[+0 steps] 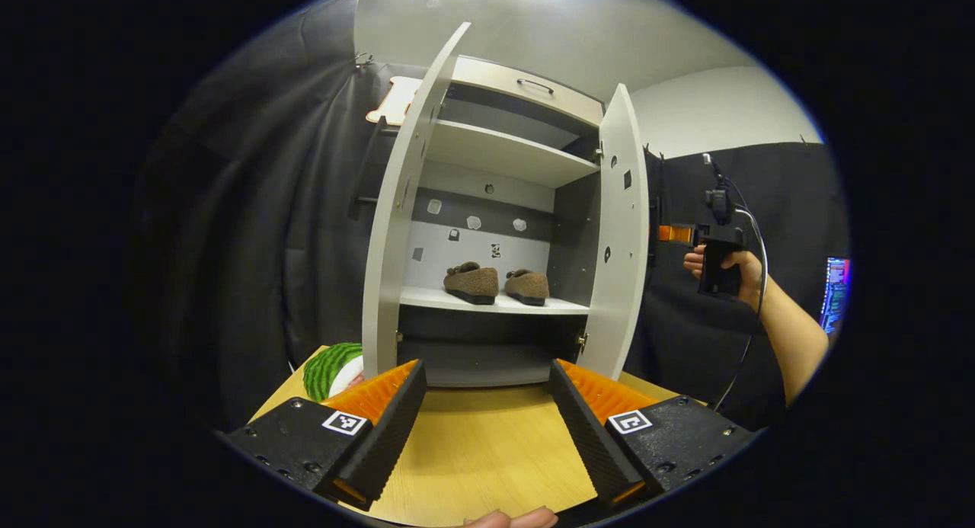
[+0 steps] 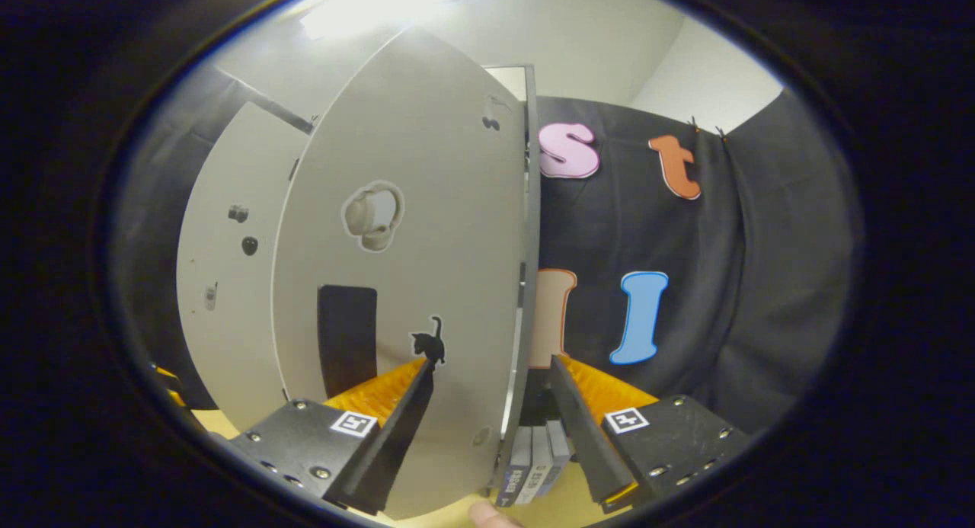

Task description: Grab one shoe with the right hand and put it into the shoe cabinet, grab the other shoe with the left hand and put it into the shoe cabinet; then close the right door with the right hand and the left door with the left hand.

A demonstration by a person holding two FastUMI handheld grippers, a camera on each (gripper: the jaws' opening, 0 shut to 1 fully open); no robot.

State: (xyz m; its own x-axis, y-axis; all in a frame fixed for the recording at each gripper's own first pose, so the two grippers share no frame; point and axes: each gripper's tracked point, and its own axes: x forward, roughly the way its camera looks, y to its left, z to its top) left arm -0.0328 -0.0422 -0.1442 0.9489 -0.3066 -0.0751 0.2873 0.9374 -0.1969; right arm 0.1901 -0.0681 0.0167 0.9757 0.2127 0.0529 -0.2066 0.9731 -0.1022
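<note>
Black cloth all round the booth, pale wooden table point(image 1: 487, 452) up front. Shoe cabinet point(image 1: 503, 155) standing at the far end of the table, both doors swung wide. Two brown shoes point(image 1: 471, 282) point(image 1: 527, 286) side by side on the lower shelf, just about touching, toes toward the back. Left door point(image 1: 400, 208) and right door point(image 1: 623, 231) both open. Left gripper point(image 1: 487, 391) low over the table, fingers spread wide, nothing between them. Off to the right in the left gripper view, the right gripper point(image 1: 674, 233) in a hand point(image 1: 735, 267), level with the right door's outer face. Up close in the right gripper view: right gripper fingers apart, straddling the door's free edge, possibly not yet touching, hard to judge. Green-and-white object point(image 1: 331, 369) at the table's left, behind the left door.
</note>
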